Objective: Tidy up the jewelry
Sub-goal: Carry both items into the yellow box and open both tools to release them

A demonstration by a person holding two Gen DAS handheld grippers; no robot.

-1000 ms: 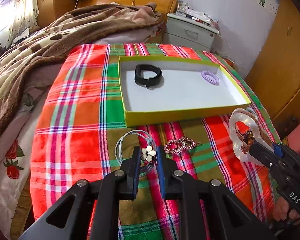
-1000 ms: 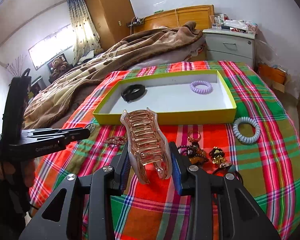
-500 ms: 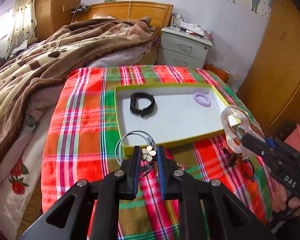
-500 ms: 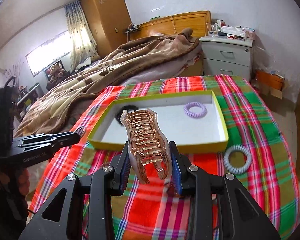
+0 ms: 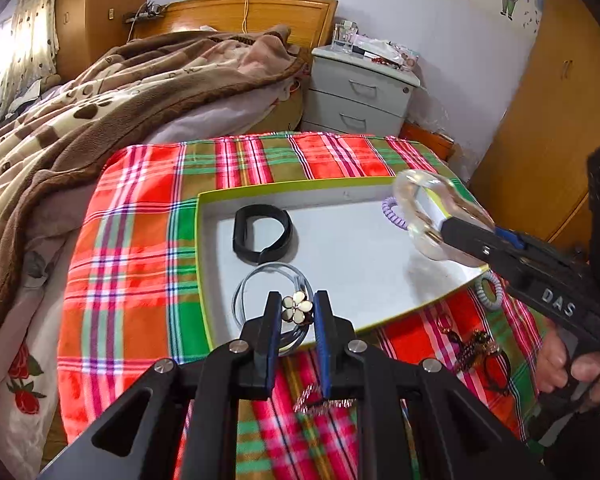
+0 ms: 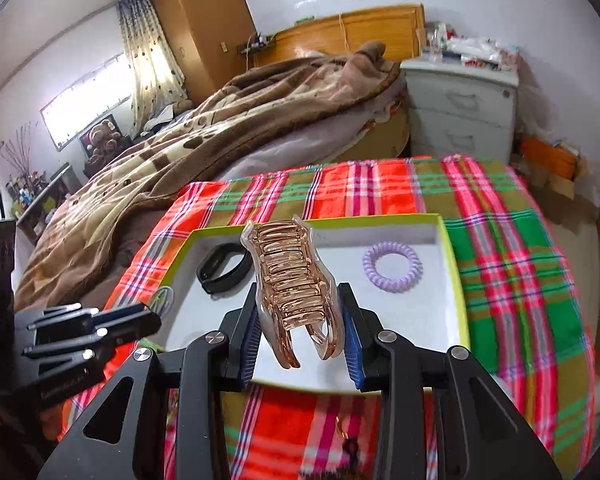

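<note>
Over the shallow box (image 5: 208, 280) with the yellow-green rim, both grippers carry one piece each. Left gripper (image 5: 296, 314): fingers nearly together, pinching the small cream flower charm (image 5: 297, 309) of a thin wire bangle set (image 5: 268, 280); the loops hang ahead of the tips, above the box's near-left corner. Holding by the charm likely keeps the slack loops clear of the pads for a clean drop.

Right gripper (image 6: 300, 322): fingers about half spread, clamped across the sides of a translucent pink hair claw clip (image 6: 290, 280), teeth toward the camera, poised above the box floor, centre-right. Side grip probably avoids squeezing the clip's spring open.

Already in the box: black band (image 5: 262, 238) at 10 o'clock, lilac coil hair tie (image 6: 392, 266) at 2 o'clock. Both sit toward the far wall, so the near half is free for these two.

Outside, on the plaid cloth (image 5: 132, 240): pale coil tie (image 5: 489, 291) at 4 o'clock of the box, dark beaded pieces (image 5: 474, 350) near it, glittery hair clip (image 5: 324, 402) at 6 o'clock. Judgement: sorting well short of finished.
</note>
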